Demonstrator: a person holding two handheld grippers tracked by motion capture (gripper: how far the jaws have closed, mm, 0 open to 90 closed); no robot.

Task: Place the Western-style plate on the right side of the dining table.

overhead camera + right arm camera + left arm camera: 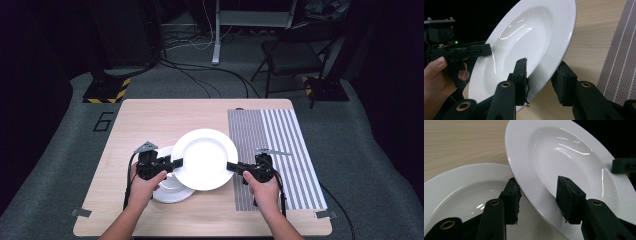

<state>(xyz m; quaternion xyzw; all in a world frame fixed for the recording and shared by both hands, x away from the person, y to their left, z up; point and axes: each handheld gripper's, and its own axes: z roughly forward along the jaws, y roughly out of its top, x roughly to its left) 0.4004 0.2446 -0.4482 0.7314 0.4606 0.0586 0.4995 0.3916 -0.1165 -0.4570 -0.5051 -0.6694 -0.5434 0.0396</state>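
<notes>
Both grippers, left [176,163] and right [231,166], were clamped on opposite rims of the upper plate [205,157], lifted above the lower plate [170,187]; next, carrying it level seemed needed

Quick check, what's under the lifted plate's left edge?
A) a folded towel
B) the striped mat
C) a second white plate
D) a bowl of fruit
C: in the high view the lifted plate, held by both grippers, overlaps a second white plate lying on the table; the striped mat lies off to the right.
</notes>
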